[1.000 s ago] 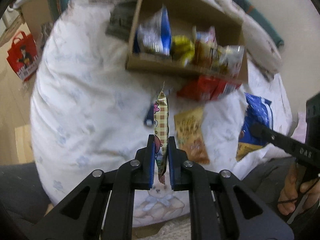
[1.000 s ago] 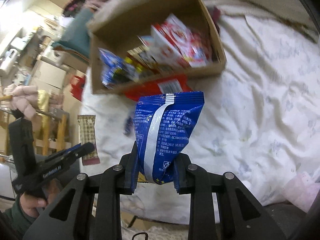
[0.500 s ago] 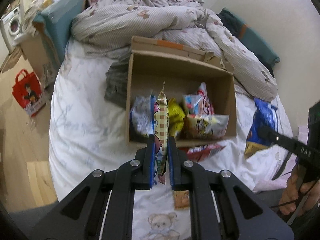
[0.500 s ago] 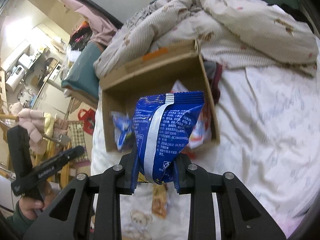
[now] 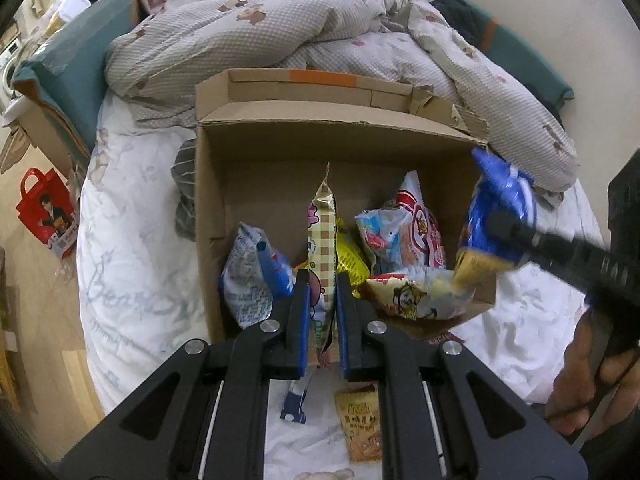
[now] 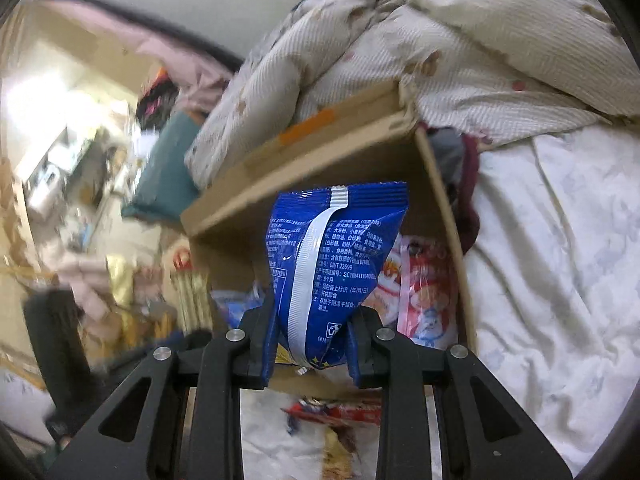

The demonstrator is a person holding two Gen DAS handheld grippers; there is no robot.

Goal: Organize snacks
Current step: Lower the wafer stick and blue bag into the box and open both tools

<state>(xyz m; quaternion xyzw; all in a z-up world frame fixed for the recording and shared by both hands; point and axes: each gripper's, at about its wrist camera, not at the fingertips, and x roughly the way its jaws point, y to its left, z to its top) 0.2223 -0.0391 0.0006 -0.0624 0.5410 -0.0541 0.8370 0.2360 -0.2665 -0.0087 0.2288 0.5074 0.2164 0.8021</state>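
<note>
Left wrist view: the left hand-held gripper (image 5: pixel 322 312) is clamped narrow on a thin checked snack packet (image 5: pixel 322 240), gripped near its bottom end so the rest stands up between the jaws, above the near part of the open cardboard box (image 5: pixel 304 152) on the bed (image 5: pixel 132 264). Held this way, it can probably slot upright among the packets already standing inside. At the box's right wall, the right hand-held gripper (image 6: pixel 312 342) pinches the lower end of a puffy blue bag (image 6: pixel 336 248), jaws partly apart around its bulk. A few packets, such as an orange one (image 5: pixel 362 428), lie on the sheet near the box.
</note>
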